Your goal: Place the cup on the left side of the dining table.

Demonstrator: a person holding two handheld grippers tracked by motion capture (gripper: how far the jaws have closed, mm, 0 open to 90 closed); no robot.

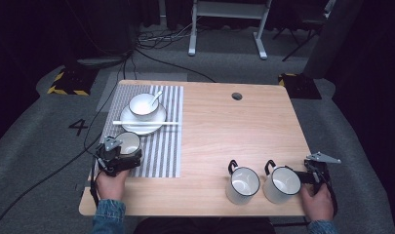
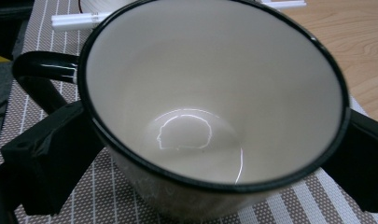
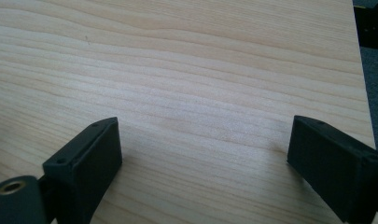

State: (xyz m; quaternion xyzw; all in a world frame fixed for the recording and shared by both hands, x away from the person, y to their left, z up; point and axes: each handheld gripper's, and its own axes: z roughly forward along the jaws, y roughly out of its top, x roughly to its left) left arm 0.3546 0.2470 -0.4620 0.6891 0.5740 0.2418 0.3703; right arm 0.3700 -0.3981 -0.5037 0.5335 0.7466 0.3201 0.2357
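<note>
The left gripper (image 1: 118, 157) clasped a white mug (image 2: 210, 102) at the striped mat's (image 1: 161, 156) seven-o'clock corner, near the table's (image 1: 224, 131) left edge; the right gripper (image 3: 205, 163) gaped empty over bare wood at four o'clock, beside two mugs (image 1: 263, 183); the centre lay open.

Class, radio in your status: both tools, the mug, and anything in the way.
Left tool shut on mug, on striped mat. Right tool open over bare table, beside two mugs. Chopsticks and plate just beyond held mug.
</note>
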